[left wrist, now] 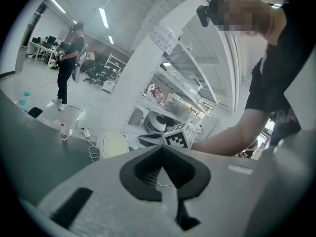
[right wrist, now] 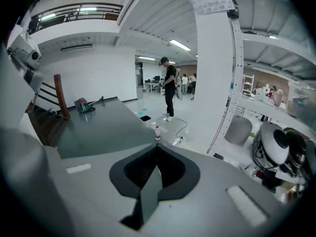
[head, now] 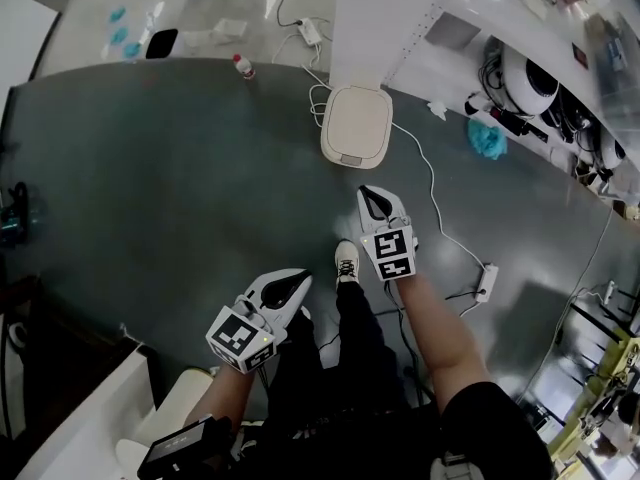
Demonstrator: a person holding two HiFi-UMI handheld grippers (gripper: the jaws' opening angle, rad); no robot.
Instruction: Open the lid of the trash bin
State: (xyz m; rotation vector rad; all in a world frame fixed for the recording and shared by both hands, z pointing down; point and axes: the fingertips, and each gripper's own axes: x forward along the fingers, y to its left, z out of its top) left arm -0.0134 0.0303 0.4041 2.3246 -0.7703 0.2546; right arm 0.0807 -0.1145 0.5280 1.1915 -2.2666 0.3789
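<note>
The trash bin point(head: 355, 125) stands on the dark floor with its beige lid down flat; in the left gripper view it shows as a pale lid point(left wrist: 114, 144) past the jaws. My right gripper point(head: 375, 199) is shut and empty, pointing at the bin from a short way in front of it. My left gripper point(head: 296, 284) hangs lower and further back, beside the person's leg, also shut with nothing in it. In the left gripper view its tips point(left wrist: 161, 147) meet, and the right gripper's marker cube point(left wrist: 178, 136) shows beyond them. The right gripper's own jaws point(right wrist: 157, 146) hide the bin.
A white cable runs from the bin to a power strip point(head: 487, 282). A water bottle point(head: 243, 66) stands at the floor's far edge. A white pillar and shelving point(head: 400, 18) rise behind the bin, with a teal bag point(head: 487, 138) at the right. A person point(left wrist: 66, 63) stands far off.
</note>
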